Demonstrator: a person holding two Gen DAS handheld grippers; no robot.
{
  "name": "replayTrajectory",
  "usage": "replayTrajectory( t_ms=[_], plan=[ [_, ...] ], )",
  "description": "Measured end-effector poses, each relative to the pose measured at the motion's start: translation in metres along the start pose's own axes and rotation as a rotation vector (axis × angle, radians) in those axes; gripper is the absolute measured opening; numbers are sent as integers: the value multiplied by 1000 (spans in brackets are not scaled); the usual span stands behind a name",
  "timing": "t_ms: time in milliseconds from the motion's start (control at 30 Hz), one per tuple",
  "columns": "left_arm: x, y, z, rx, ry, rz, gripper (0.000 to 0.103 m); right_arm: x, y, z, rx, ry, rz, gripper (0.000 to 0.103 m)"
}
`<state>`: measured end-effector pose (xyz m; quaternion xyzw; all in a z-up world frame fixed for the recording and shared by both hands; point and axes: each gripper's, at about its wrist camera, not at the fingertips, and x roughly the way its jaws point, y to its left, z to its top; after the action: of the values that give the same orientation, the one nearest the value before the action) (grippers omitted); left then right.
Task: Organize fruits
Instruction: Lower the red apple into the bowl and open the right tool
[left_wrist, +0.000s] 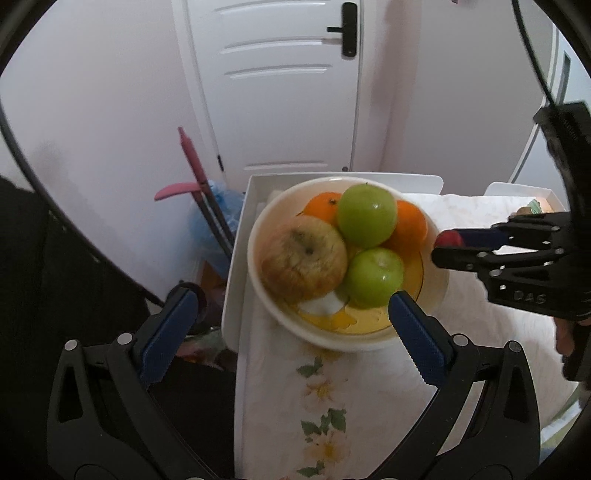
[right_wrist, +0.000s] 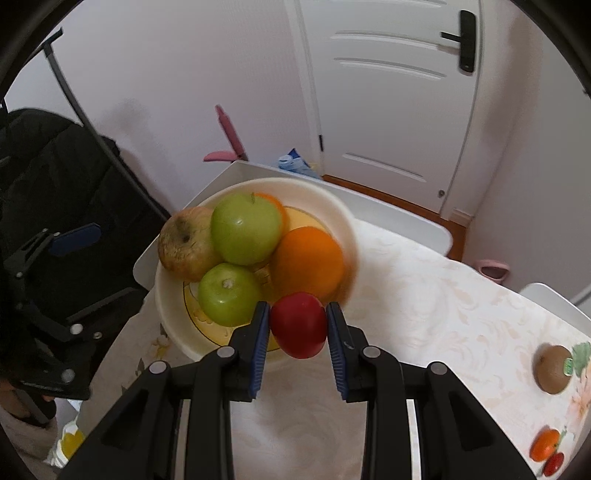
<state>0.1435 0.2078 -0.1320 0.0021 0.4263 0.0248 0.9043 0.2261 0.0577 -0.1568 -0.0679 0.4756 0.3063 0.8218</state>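
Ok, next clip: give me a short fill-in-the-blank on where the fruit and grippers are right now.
1. The right gripper is shut on a ____ fruit at the near rim of the bowl.
2. The number of green apples in the bowl is ____.
3. The left gripper holds nothing and its jaws are ____.
4. The kiwi lies on the ____, outside the bowl.

Missing words: red; two; open; tablecloth

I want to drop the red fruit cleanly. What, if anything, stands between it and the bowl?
Nothing visible blocks it. The right gripper holds the red fruit at the bowl rim, beside the orange. A bare patch of bowl floor lies just ahead, by the lower green apple.
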Motion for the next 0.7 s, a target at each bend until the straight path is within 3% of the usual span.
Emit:
replayTrajectory(
  t_ms=[400, 433, 467, 533, 700],
  plan=[
    [3, 9, -21, -42, 18, -3, 103, 18, 3, -9, -31, -27, 35, 29],
    [2, 10, -22, -43, 19, -3, 103, 17, 3, -10, -33, -27, 37, 39],
    [2, 10, -22, -44, 20, -5, 103, 16, 3, -11, -33, -28, 34, 58],
    [1, 12, -22, -46, 21, -5, 103, 16, 5, -11, -26, -34, 24, 79],
    [-3, 15, -20, -53, 19, -12, 103, 9, 6, -15, 2, -57, 9, 88]
  ],
)
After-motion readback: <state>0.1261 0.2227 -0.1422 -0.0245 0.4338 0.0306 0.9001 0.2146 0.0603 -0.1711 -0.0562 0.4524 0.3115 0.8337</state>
